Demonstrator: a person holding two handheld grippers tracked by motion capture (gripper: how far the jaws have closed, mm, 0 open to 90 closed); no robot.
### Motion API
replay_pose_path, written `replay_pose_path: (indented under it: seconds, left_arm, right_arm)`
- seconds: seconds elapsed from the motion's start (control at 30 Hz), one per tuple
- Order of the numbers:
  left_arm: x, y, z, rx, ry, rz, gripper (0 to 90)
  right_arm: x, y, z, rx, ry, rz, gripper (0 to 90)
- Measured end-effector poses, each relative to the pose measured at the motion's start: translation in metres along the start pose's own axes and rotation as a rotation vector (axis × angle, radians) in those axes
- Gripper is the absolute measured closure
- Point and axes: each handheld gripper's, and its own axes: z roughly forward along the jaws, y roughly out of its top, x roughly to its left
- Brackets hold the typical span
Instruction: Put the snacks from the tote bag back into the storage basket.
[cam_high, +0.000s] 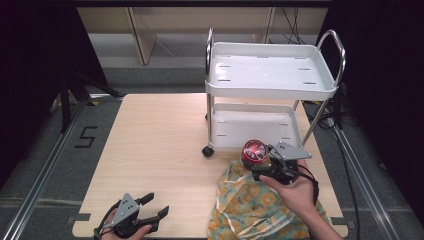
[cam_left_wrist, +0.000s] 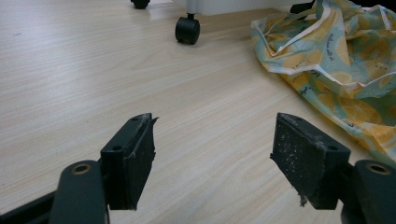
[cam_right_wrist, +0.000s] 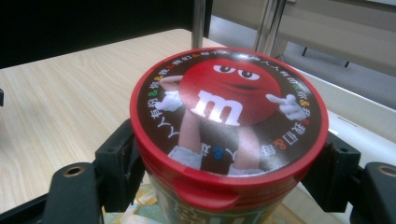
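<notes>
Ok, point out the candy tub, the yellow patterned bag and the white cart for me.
candy tub (cam_right_wrist: 229, 109): right gripper view, middle of its red lid, held between the right tongs.
yellow patterned bag (cam_high: 250, 200): high view, middle of the crumpled fabric.
white cart (cam_high: 270, 91): high view, front rim of the top tray.

My right gripper clamps the tub, so its jaws hide the tub's sides and the frame's bottom edge cuts off its body. In the high view my hand covers part of the bag, whose lower end runs off the frame.
</notes>
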Motion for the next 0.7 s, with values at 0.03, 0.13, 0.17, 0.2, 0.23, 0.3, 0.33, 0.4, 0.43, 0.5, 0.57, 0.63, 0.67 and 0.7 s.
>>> replay_pose_path:
  seconds: [0.03, 0.13, 0.17, 0.2, 0.23, 0.3, 0.33, 0.4, 0.43, 0.5, 0.57, 0.63, 0.67, 0.7]
  left_arm:
    - [0.0000, 0.0001, 0.0001, -0.001, -0.003, -0.001, 28.9]
    - [-0.0001, 0.0001, 0.0001, 0.003, -0.001, 0.001, 28.9]
    - [-0.0006, 0.0000, 0.0013, -0.010, -0.007, -0.009, 28.9]
    - [-0.0003, 0.0001, 0.0011, -0.006, -0.006, -0.005, 28.9]
    - [0.0001, 0.0002, 0.0009, 0.000, -0.005, 0.002, 29.0]
    - [0.0000, 0.0002, 0.0009, -0.001, -0.005, 0.001, 29.0]
    - [-0.0006, 0.0000, 0.0016, -0.010, -0.007, -0.010, 29.0]
    - [-0.0002, 0.0000, 0.0017, -0.010, -0.008, -0.011, 29.0]
    - [-0.0003, 0.0000, 0.0017, -0.010, -0.008, -0.011, 29.0]
    - [-0.0003, 0.0000, 0.0017, -0.009, -0.008, -0.010, 29.0]
    - [-0.0003, 0.0000, 0.0018, -0.009, -0.008, -0.010, 29.0]
    - [-0.0002, 0.0000, 0.0017, -0.009, -0.009, -0.011, 29.0]
    - [-0.0003, 0.0000, 0.0016, -0.010, -0.009, -0.011, 29.0]
    - [-0.0004, 0.0000, 0.0016, -0.011, -0.009, -0.011, 29.1]
  right_arm:
    - [-0.0011, 0.0001, 0.0007, -0.016, -0.014, -0.017, 26.4]
    - [-0.0012, 0.0005, 0.0020, -0.011, 0.003, -0.008, 26.4]
    - [-0.0012, 0.0008, 0.0019, -0.007, -0.003, -0.007, 26.4]
    - [-0.0010, 0.0008, 0.0021, -0.007, -0.008, -0.002, 26.4]
    - [-0.0019, 0.0009, 0.0029, -0.018, -0.017, -0.015, 26.4]
    - [-0.0020, 0.0009, 0.0035, -0.010, -0.013, -0.014, 26.4]
    - [-0.0014, 0.0006, 0.0048, -0.013, -0.017, -0.008, 26.4]
    - [-0.0008, 0.0005, 0.0063, -0.023, -0.021, -0.002, 26.4]
    - [-0.0009, 0.0018, 0.0060, -0.002, -0.015, -0.005, 26.4]
    - [-0.0017, 0.0031, 0.0073, -0.009, -0.010, -0.016, 26.4]
    - [-0.0007, 0.0042, 0.0085, -0.013, -0.010, -0.005, 26.4]
    - [-0.0012, 0.0053, 0.0094, -0.018, -0.009, -0.019, 26.4]
    - [-0.0012, 0.0055, 0.0101, -0.018, -0.007, -0.021, 26.4]
    - [0.0003, 0.0055, 0.0095, -0.005, -0.009, -0.006, 26.4]
